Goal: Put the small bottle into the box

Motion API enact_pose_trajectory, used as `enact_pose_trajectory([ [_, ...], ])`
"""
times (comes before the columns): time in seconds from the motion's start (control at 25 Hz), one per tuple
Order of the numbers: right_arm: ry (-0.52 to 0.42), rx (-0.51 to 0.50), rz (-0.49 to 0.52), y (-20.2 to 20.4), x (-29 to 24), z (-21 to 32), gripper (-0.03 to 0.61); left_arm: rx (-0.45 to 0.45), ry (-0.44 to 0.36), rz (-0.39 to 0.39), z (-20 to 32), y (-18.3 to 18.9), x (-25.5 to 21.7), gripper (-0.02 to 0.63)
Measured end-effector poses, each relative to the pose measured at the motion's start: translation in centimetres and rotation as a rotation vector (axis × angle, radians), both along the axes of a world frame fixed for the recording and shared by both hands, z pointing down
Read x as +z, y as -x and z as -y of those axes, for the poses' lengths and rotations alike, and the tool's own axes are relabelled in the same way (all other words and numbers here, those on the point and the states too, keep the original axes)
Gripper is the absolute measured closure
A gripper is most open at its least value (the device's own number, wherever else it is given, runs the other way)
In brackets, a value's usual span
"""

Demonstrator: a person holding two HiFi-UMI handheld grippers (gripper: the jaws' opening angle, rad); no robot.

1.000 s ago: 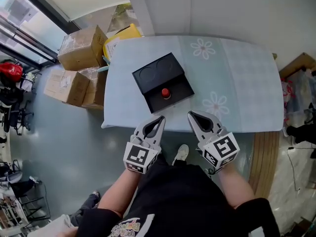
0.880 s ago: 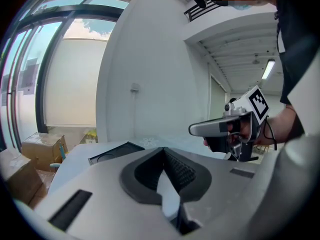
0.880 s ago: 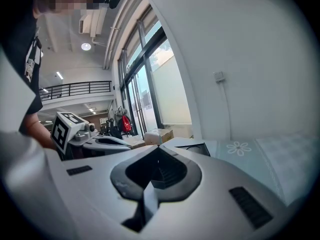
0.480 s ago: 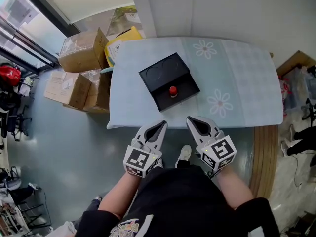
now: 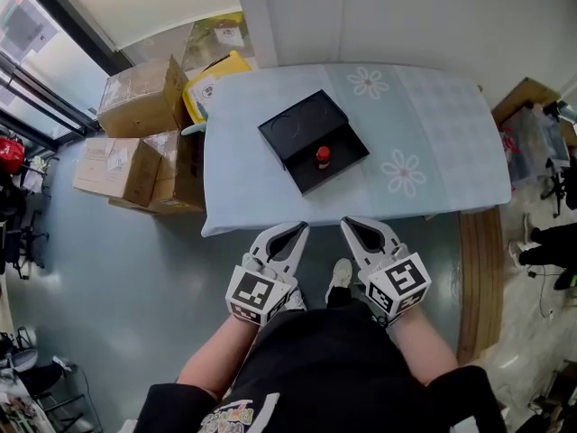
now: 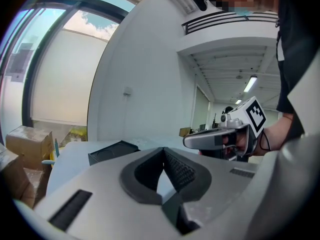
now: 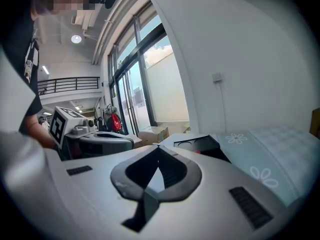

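A black box (image 5: 311, 138) lies open on the pale blue flowered table (image 5: 433, 142). A small red-capped bottle (image 5: 323, 156) stands inside the box's nearer half. My left gripper (image 5: 300, 227) and right gripper (image 5: 348, 223) hover side by side just short of the table's near edge, both shut with nothing in them. In the left gripper view the jaws (image 6: 163, 150) meet at the tip; the box (image 6: 112, 150) lies ahead and the right gripper (image 6: 220, 136) shows at the right. The right gripper view shows its tip (image 7: 158, 146) closed, with the box (image 7: 200, 145) beyond.
Cardboard boxes (image 5: 135, 97) and a yellow box (image 5: 212, 75) are stacked on the floor left of the table. A wooden board (image 5: 478, 278) lies on the floor at the right. The person's shoe (image 5: 341, 273) is between the grippers.
In the head view the table and box have drifted slightly right and away. Both grippers keep the same shut pose in front of the body.
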State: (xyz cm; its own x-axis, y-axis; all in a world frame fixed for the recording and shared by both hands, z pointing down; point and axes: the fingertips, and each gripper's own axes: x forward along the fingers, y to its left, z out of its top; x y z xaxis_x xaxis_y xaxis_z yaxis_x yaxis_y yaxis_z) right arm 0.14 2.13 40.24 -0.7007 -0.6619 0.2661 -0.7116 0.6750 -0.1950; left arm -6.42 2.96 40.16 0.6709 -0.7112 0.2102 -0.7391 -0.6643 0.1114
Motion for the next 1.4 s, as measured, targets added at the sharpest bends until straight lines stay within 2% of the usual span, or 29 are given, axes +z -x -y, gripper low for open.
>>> enact_pose_trajectory([
  [0.52, 0.008, 0.090, -0.002, 2.7, 0.7, -4.2, 0.569, 0.070, 0.013, -0.020, -3.1, 3.2, 0.5, 0.606],
  [1.4, -0.014, 0.118, -0.005, 3.2, -0.1, -6.2, 0.569, 0.119, -0.003, -0.034, -5.2, 3.3, -0.6, 0.606],
])
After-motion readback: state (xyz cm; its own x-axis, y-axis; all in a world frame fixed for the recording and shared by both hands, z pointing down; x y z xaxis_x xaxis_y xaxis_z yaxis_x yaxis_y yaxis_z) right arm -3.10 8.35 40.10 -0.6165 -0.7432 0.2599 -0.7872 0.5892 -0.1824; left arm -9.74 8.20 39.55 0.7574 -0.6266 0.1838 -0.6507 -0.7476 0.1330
